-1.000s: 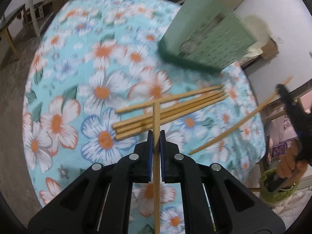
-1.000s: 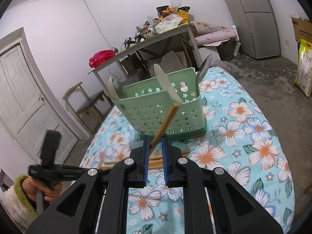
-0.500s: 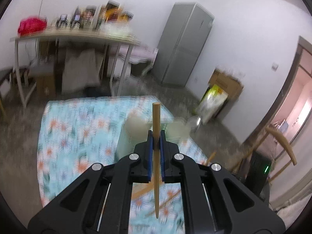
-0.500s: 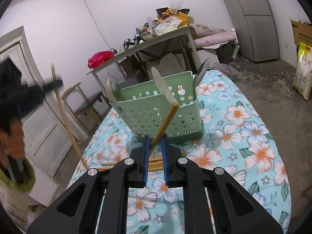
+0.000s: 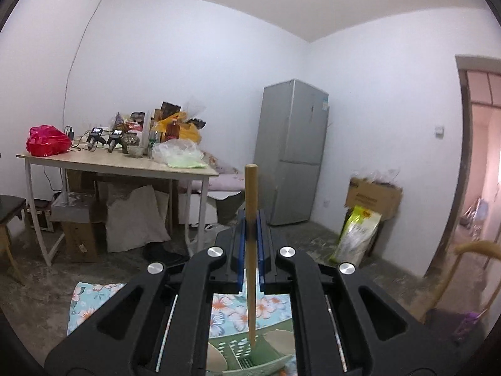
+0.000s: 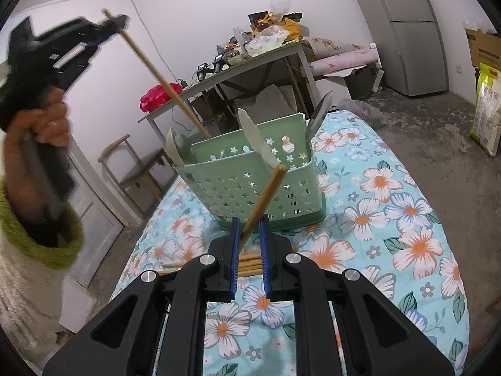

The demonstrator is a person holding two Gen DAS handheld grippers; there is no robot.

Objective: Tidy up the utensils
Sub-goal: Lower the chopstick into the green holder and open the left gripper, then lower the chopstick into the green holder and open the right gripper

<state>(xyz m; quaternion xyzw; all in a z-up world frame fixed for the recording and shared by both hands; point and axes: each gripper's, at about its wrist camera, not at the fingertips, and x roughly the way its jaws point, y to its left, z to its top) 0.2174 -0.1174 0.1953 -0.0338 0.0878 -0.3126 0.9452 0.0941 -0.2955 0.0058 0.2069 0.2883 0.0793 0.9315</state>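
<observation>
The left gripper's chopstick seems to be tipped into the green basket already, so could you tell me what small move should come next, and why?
Probably lower it a little further, then open. The left gripper is shut on its chopstick, held high and slanted, and only the lower tip has entered the green basket at its back corner beside a spoon. Released now, the chopstick might tip out.

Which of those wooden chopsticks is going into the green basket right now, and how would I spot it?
Find the green basket standing on the flowered tablecloth. One chopstick slants down into its back-left corner, its top end pinched in the left gripper. Unlike the chopsticks lying flat on the cloth, it hangs raised, tip inside the basket.
</observation>
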